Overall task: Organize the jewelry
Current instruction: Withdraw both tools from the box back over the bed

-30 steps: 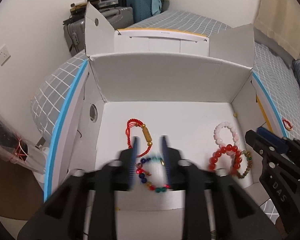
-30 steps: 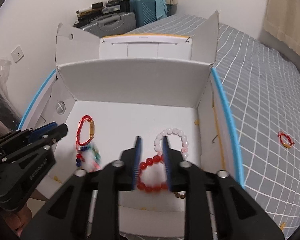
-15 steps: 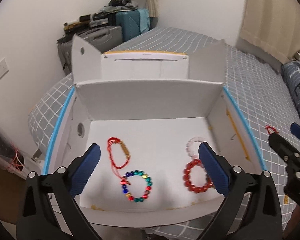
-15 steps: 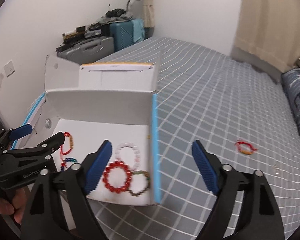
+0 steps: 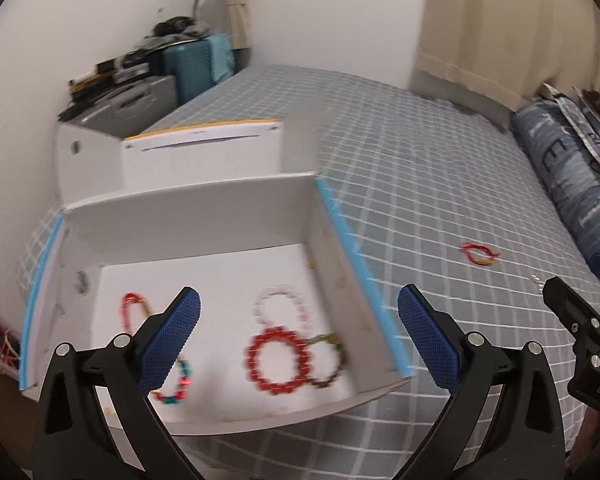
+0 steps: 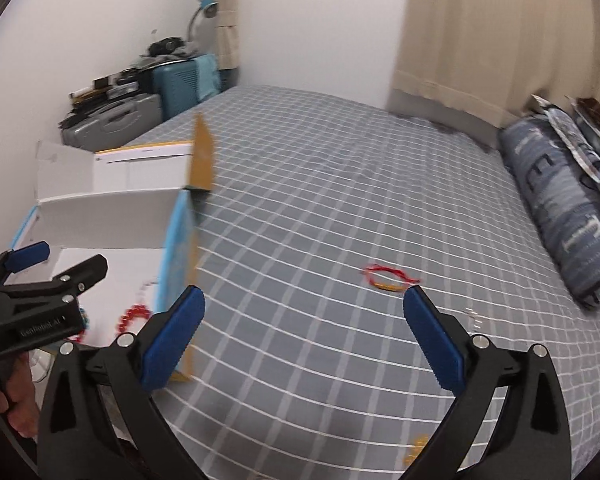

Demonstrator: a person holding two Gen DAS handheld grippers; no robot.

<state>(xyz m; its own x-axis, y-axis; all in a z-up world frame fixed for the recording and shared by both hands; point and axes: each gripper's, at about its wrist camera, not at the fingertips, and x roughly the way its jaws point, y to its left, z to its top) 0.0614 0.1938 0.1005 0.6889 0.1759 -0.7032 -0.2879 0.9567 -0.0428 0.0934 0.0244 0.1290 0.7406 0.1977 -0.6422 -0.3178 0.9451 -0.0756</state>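
Grey checked bedding [image 6: 320, 220] covers the bed on which everything lies, with pale curtains and white walls behind and suitcases [image 5: 140, 92] stacked in the far corner. At the bed's left edge sits an open white cardboard box [image 5: 188, 216] with blue-trimmed sides and raised flaps. Inside it, on the white floor, lie several bracelets: a red bead bracelet [image 5: 280, 360] near the front, a pale pink bead bracelet [image 5: 282, 306] just behind it and touching it, a dark olive bead bracelet [image 5: 330, 360] against the red one's right side, a red cord bracelet [image 5: 134, 312] at the left, and a multicoloured bead bracelet [image 5: 176, 384] partly hidden behind a gripper finger.

Out on the bedding, well apart from the box, lies another red cord bracelet with a gold piece [image 6: 390, 278], [image 5: 480, 254].

Above the box's front, the left gripper [image 5: 298, 344] has its blue-padded fingers spread wide and holds nothing. Over the bedding to the right of the box, the right gripper [image 6: 304, 342] is likewise spread wide and empty, with the loose bracelet lying ahead of it, near its right finger.
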